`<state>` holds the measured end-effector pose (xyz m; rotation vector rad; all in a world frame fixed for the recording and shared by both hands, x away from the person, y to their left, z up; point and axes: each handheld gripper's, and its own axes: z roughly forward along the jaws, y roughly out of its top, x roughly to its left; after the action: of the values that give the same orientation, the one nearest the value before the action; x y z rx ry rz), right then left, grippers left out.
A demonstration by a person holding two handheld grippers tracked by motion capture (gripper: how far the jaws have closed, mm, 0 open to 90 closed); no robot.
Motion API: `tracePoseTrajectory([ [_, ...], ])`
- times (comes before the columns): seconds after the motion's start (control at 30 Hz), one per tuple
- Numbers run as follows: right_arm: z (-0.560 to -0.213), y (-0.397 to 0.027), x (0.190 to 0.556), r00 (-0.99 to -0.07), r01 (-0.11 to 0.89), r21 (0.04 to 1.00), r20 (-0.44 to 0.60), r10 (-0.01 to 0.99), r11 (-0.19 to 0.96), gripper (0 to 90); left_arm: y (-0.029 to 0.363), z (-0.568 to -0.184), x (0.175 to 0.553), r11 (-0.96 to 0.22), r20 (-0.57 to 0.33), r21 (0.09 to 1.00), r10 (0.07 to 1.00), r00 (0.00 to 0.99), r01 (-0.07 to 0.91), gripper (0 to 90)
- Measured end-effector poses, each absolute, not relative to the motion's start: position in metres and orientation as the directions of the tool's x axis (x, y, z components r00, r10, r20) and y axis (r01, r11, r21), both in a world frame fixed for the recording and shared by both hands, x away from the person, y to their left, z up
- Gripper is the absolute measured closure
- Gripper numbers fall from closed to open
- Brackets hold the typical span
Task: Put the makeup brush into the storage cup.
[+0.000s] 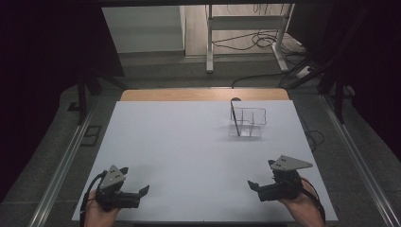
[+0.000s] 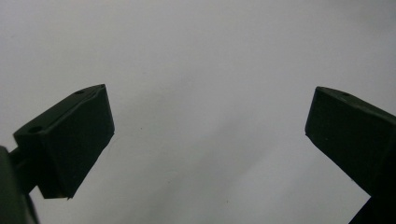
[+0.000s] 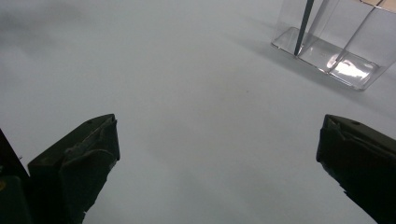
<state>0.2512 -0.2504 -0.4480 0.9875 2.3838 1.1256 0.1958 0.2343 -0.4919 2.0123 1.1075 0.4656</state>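
Note:
A clear plastic organizer with several compartments stands on the white table, right of centre toward the far edge. A thin dark pen-like stick leans upright in its left compartment. My left gripper rests at the near left corner, open, with bare white table between its fingers. At the near right my right gripper is also open and holds nothing. In the right gripper view the organizer and the stick sit at the upper right, well beyond the gripper.
A wooden strip runs along the table's far edge. Beyond it stand a white metal frame and loose cables on the floor. Metal rails flank the table on both sides.

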Motion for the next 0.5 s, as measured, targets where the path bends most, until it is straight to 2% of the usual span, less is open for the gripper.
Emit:
tracePoseTrajectory([
  [0.5,-0.449,-0.262,0.244,-0.699,0.456,0.774,0.007,0.715,0.438,0.0,0.234,-0.492,0.196,-0.318,-0.054,0.774,0.829,0.556,0.548,1.5],
])
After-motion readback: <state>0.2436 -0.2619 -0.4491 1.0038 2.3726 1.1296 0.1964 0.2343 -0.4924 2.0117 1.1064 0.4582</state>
